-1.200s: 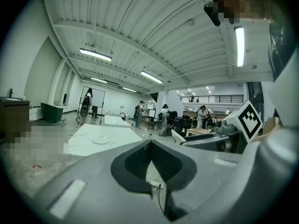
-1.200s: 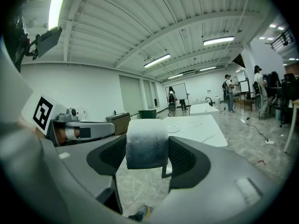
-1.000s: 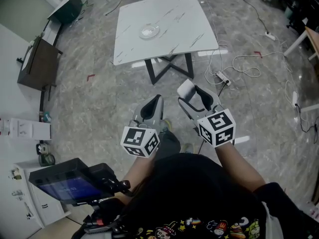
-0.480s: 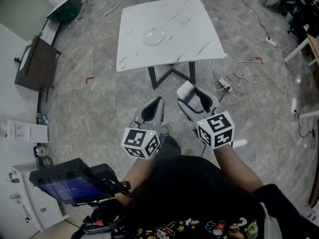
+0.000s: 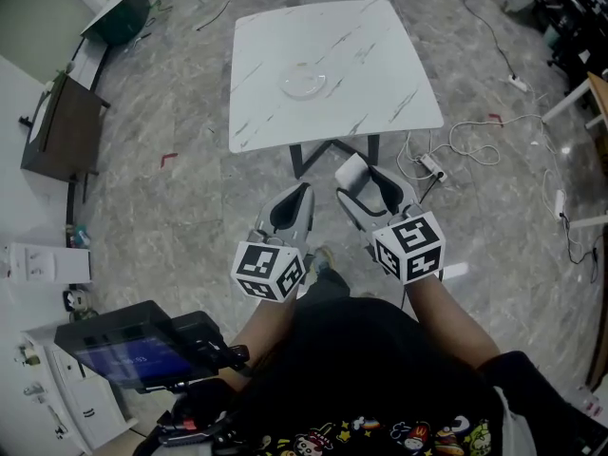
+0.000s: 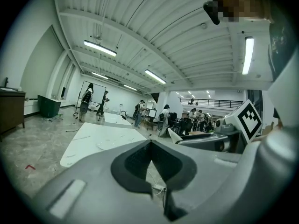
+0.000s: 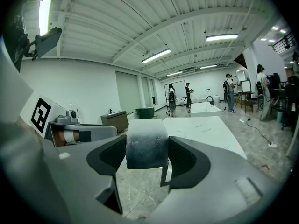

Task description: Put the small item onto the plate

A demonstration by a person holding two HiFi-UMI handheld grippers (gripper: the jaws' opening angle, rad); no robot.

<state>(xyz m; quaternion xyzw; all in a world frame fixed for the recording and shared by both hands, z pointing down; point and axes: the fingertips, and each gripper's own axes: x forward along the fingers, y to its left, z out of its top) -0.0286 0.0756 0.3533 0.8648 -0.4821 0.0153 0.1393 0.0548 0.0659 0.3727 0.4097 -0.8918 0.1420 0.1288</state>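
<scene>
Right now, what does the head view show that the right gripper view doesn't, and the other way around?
Head view alone plainly shows the clear plate and a dark screen unit at lower left. Right gripper view only: ceiling lights and people standing far off. Both: the white marble table, the left gripper, and the right gripper shut on the small white item.

We see a white marbled counter on dark crossed legs, standing on a grey stone floor. To its right, white cables loop across the floor near a power strip. At the left sit a dark wooden cabinet and a dark green bin. A small screen glows at lower left. In the left gripper view, people stand far off under strip lights.
</scene>
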